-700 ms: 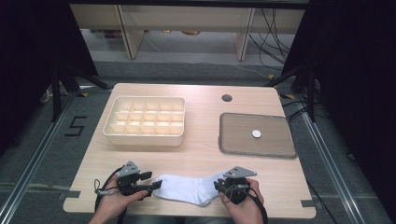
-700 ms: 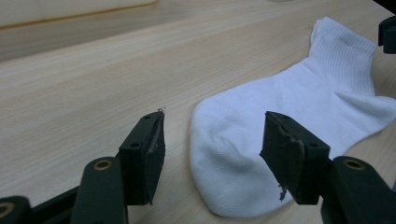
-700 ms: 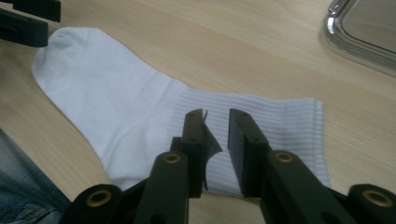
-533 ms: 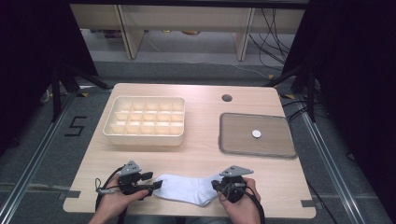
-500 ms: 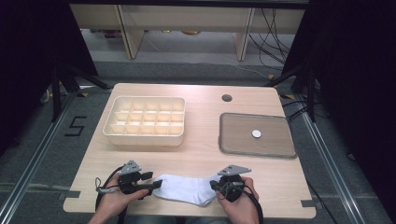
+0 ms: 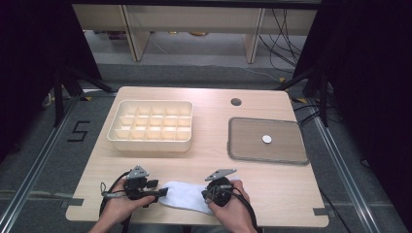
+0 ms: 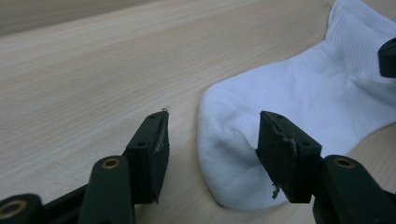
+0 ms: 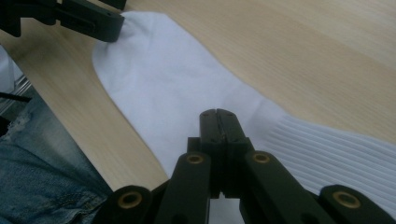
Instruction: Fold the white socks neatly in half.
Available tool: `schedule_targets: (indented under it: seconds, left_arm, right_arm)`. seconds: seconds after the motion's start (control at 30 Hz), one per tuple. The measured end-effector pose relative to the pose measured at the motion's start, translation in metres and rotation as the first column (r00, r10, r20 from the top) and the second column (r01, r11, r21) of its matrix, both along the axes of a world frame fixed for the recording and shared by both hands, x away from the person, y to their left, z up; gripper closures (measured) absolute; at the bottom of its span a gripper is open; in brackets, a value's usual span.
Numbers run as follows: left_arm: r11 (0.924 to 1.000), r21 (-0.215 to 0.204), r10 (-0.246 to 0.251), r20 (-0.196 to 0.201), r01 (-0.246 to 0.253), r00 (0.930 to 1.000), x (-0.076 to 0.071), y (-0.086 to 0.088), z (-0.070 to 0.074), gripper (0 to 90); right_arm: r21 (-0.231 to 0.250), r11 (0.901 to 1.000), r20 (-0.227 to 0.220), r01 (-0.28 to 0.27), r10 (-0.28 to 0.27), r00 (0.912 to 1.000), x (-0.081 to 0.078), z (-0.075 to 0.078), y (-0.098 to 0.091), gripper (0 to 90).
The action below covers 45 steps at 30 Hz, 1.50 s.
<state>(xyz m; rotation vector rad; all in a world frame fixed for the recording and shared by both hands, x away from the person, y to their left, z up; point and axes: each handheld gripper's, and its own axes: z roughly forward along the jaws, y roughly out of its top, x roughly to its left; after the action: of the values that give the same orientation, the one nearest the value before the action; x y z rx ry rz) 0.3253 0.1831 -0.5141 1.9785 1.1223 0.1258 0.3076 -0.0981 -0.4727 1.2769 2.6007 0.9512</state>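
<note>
So you had a white sock [image 6: 187, 196] lying flat near the front edge of the table [image 6: 272, 187], at about six o'clock from the table's middle, with one tool at each end of it.

Your left gripper [image 6: 158, 191] sat at the sock's nine o'clock end, the toe. In the left gripper view its fingers [image 7: 152, 154] stood wide apart, with the rounded toe of the sock [image 7: 289, 116] lying between them. One finger rested on bare wood just beside the toe, while the other was over the cloth. Neither pad pressed on the sock, so that gripper had hold of nothing.

Your right gripper [image 6: 214, 193] sat at the sock's three o'clock end, the ribbed cuff. In the right gripper view its fingers [image 8: 219, 123] were closed tight together, pad against pad, lying over the sock [image 8: 187, 93] where the smooth part met the ribbing. Whether any cloth was pinched between them, I cannot tell. At eleven o'clock in that view, the left gripper [image 8: 100, 23] touched the far toe end.

Further back on the table, at about eleven o'clock from the sock, stood a cream tray [image 6: 151, 142] divided into small compartments. At about one o'clock lay a flat grey tray [image 6: 243, 145] with a small white disc [image 6: 266, 139] on it. A round hole [image 6: 236, 102] showed in the tabletop toward the far edge.
</note>
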Motion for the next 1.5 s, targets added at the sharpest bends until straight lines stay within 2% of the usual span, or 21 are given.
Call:
schedule_targets:
  seconds: [0.07, 0.1, 0.17, 0.2, 0.27, 0.3, 0.33, 0.4, 0.5, 0.57, 0.67, 0.7, 0.83, 0.9, 0.93, 1.0, 1.2, 1.27, 1.3, 1.43, 1.5]
  left_arm:
    - [1.0, -0.003, -0.005, -0.018, 0.005, 0.9998, 0.0, -0.001, 0.0, 43.5]
    - [0.9995, 0.029, -0.007, -0.002, 0.008, 1.0, 0.0, -0.002, -0.001, 44.2]
    - [0.9991, 0.037, -0.023, -0.01, 0.023, 0.9997, 0.0, -0.003, 0.0, 45.7]
    - [0.9995, 0.03, -0.01, -0.003, 0.01, 0.9999, 0.0, -0.005, 0.0, 46.3]
    - [0.9985, 0.052, -0.015, -0.005, 0.016, 0.9999, 0.0, -0.004, 0.001, 48.3]
    - [0.9989, 0.044, -0.015, 0.0, 0.015, 0.9999, 0.001, -0.007, 0.0, 50.1]
    - [0.9977, 0.061, -0.028, 0.004, 0.028, 0.9996, 0.0, -0.006, 0.0, 51.5]
    - [0.9967, 0.075, -0.033, 0.012, 0.032, 0.9994, 0.0, -0.008, 0.0, 55.5]
    - [0.9967, 0.078, -0.025, 0.016, 0.024, 0.9996, -0.002, -0.01, 0.0, 60.6]
    - [0.9956, 0.088, -0.037, 0.032, 0.034, 0.9988, -0.003, -0.012, -0.001, 69.8]
    - [0.996, 0.084, -0.033, 0.041, 0.03, 0.9986, -0.004, -0.013, -0.001, 73.5]
    - [0.9956, 0.078, -0.054, 0.026, 0.052, 0.9982, -0.003, -0.012, -0.001, 78.3]
    - [0.9973, 0.061, -0.043, 0.029, 0.041, 0.9987, -0.004, -0.012, -0.002, 81.4]
    - [0.9955, 0.08, -0.052, 0.019, 0.05, 0.9985, -0.004, -0.01, 0.0, 81.6]
    - [0.9946, 0.086, -0.059, 0.018, 0.057, 0.9981, -0.003, -0.01, 0.001, 81.8]
    - [0.9961, 0.068, -0.058, 0.017, 0.057, 0.9982, -0.002, -0.011, 0.0, 81.9]
    - [0.9954, 0.072, -0.064, 0.011, 0.063, 0.9979, -0.002, -0.01, 0.0, 82.1]
    - [0.9946, 0.085, -0.061, 0.006, 0.06, 0.9981, -0.002, -0.01, 0.002, 82.2]
    - [0.9946, 0.076, -0.07, 0.002, 0.07, 0.9975, -0.001, -0.009, 0.002, 82.5]
    - [0.9964, 0.047, -0.07, -0.001, 0.07, 0.9975, 0.0, -0.008, 0.006, 82.7]
    - [0.9988, -0.001, -0.048, 0.007, 0.048, 0.9988, -0.001, -0.007, 0.012, 82.8]
  right_arm:
    - [-0.008, 0.9999, -0.011, -0.008, 0.008, 0.9999, 0.0, 0.0, 0.003, 90.0]
    - [-0.013, 0.9995, -0.017, -0.028, 0.028, 0.9995, 0.0, -0.002, 0.009, 90.0]
    - [-0.015, 0.9996, -0.04, -0.025, 0.024, 0.9989, -0.001, -0.002, 0.015, 90.0]
    - [-0.005, 0.9993, -0.04, -0.037, 0.036, 0.9985, -0.001, -0.003, 0.017, 90.0]
    - [-0.001, 0.9992, -0.045, -0.04, 0.04, 0.9982, -0.001, -0.003, 0.02, 90.0]
    - [-0.018, 0.9993, -0.07, -0.033, 0.031, 0.9971, 0.0, -0.005, 0.027, 90.0]
    - [-0.014, 0.9976, -0.059, -0.068, 0.067, 0.996, 0.002, -0.006, 0.029, 90.0]
    - [-0.025, 0.9983, -0.091, -0.052, 0.049, 0.9947, 0.001, -0.007, 0.036, 89.8]
    - [-0.029, 0.9971, -0.089, -0.071, 0.068, 0.9937, 0.002, -0.007, 0.042, 89.7]
    - [-0.035, 0.9963, -0.091, -0.078, 0.075, 0.993, 0.005, -0.008, 0.05, 89.5]
    - [-0.037, 0.9932, -0.079, -0.11, 0.107, 0.9911, 0.008, -0.012, 0.054, 89.3]
    - [-0.054, 0.9928, -0.089, -0.107, 0.102, 0.9907, 0.008, -0.015, 0.058, 89.1]
    - [-0.057, 0.9943, -0.093, -0.091, 0.085, 0.992, 0.008, -0.016, 0.058, 89.0]
    - [-0.051, 0.9944, -0.089, -0.092, 0.087, 0.9922, 0.008, -0.016, 0.056, 89.0]
    - [-0.047, 0.9971, -0.101, -0.06, 0.055, 0.9933, 0.006, -0.011, 0.051, 89.1]
    - [-0.046, 0.9981, -0.101, -0.04, 0.036, 0.9942, 0.007, -0.007, 0.044, 89.1]
    - [-0.077, 0.9964, -0.125, -0.034, 0.024, 0.9918, 0.009, -0.011, 0.033, 89.2]
    - [-0.089, 0.9944, -0.124, -0.057, 0.045, 0.9912, 0.011, -0.016, 0.032, 89.4]
    - [-0.078, 0.9967, -0.149, -0.024, 0.012, 0.9887, 0.009, -0.017, 0.033, 89.5]
    - [-0.075, 0.997, -0.155, -0.019, 0.007, 0.9879, 0.009, -0.017, 0.033, 89.5]
    - [-0.069, 0.9975, -0.16, -0.016, 0.005, 0.9871, 0.01, -0.017, 0.033, 89.6]
